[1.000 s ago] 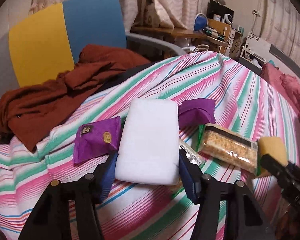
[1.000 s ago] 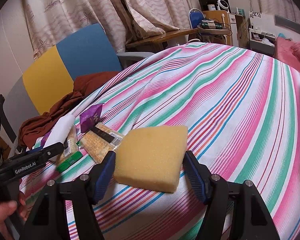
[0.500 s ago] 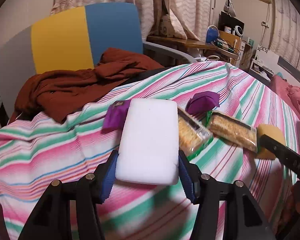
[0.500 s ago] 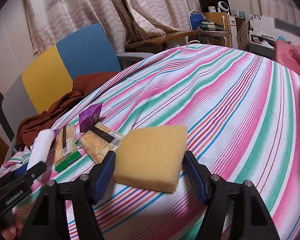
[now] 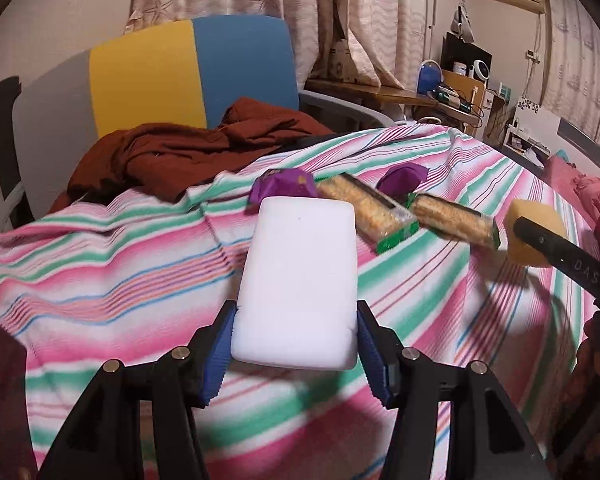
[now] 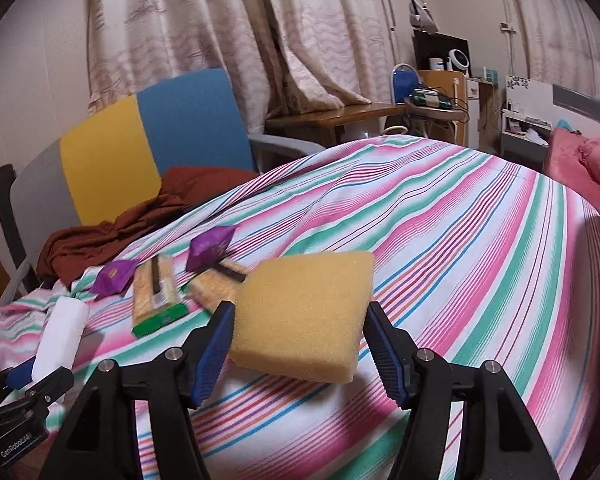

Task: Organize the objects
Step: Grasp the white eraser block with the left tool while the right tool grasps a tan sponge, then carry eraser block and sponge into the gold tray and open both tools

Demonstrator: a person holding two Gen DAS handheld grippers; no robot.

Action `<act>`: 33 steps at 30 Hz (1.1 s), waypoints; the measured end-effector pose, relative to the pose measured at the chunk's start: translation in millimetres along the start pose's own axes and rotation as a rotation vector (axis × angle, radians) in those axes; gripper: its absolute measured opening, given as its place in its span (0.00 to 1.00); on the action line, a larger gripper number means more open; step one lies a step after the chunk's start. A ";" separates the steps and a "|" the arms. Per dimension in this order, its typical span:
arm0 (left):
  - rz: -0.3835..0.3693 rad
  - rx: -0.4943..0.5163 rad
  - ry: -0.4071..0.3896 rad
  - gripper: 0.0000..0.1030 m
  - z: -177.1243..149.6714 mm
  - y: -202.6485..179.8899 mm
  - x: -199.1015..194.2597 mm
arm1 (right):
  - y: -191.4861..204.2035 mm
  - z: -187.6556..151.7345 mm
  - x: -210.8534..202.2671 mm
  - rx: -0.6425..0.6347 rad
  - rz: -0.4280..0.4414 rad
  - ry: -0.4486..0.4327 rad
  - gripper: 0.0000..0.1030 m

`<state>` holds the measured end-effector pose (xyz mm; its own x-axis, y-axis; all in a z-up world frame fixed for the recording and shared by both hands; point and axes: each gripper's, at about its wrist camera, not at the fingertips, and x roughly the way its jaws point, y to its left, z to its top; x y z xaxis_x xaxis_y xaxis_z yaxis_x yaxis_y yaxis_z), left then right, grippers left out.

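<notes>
While the left tool (image 5: 296,354) pinches the white block (image 5: 298,284), the right tool (image 6: 300,346) squeezes the yellow sponge (image 6: 304,312)

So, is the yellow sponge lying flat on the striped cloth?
No, the yellow sponge is held tilted between the right gripper's fingers, and its shadow falls on the striped cloth below.

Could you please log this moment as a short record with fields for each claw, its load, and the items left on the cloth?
left claw: shut on white sponge
right claw: jaws just closing in, shut on yellow sponge
on striped cloth: two cracker packs, two purple packets
behind: brown garment on chair
</notes>
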<state>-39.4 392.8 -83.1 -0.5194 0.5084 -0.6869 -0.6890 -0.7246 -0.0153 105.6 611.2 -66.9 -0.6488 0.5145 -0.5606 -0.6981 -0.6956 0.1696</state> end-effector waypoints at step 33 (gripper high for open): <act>-0.021 -0.307 -0.072 0.56 -60.3 126.1 -154.0 | 188.0 -61.7 -97.1 -0.204 0.484 0.161 0.64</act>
<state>-15.8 195.1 -23.0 -0.5486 0.5485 -0.6310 -0.5210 -0.8146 -0.2550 56.1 399.6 -30.6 -0.8156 0.0393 -0.5773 -0.2480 -0.9251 0.2875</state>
